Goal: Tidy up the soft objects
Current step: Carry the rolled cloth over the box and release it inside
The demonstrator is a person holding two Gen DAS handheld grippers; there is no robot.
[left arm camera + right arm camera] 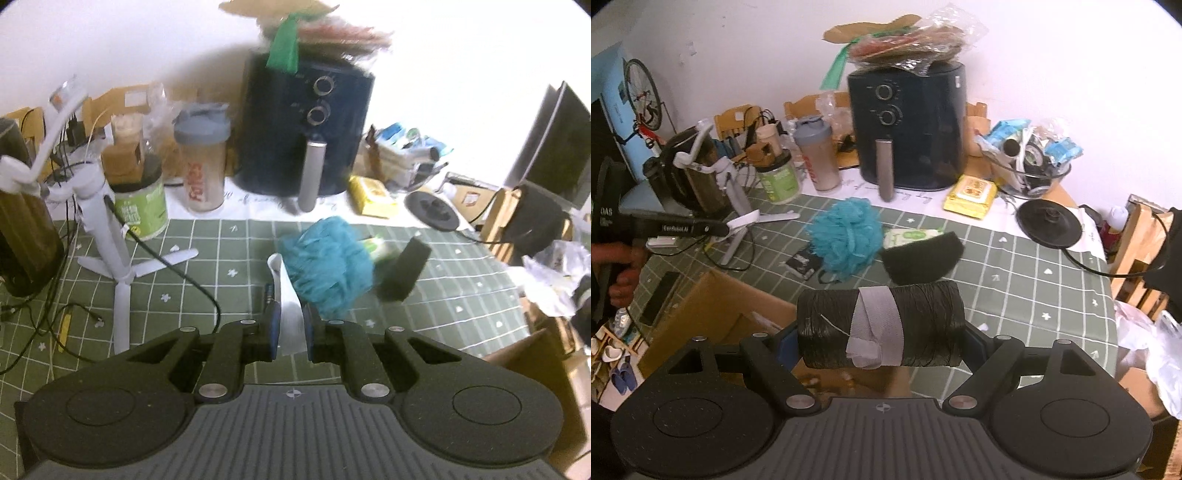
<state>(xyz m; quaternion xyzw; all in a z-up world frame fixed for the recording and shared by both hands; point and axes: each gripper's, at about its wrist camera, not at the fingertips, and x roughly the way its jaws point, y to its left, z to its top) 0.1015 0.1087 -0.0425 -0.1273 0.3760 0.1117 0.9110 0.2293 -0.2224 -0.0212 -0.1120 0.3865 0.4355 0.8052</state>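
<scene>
While a cardboard box [713, 310] sits open at seven o'clock below the table edge, its contents unclear, the right gripper [882, 332] clamps a black roll [923, 317] endwise. Beyond at twelve o'clock lie a teal sponge [846, 236] and black pad [919, 254]. The left gripper [291, 328], tilted downward, pinches a white strip [290, 314].
</scene>
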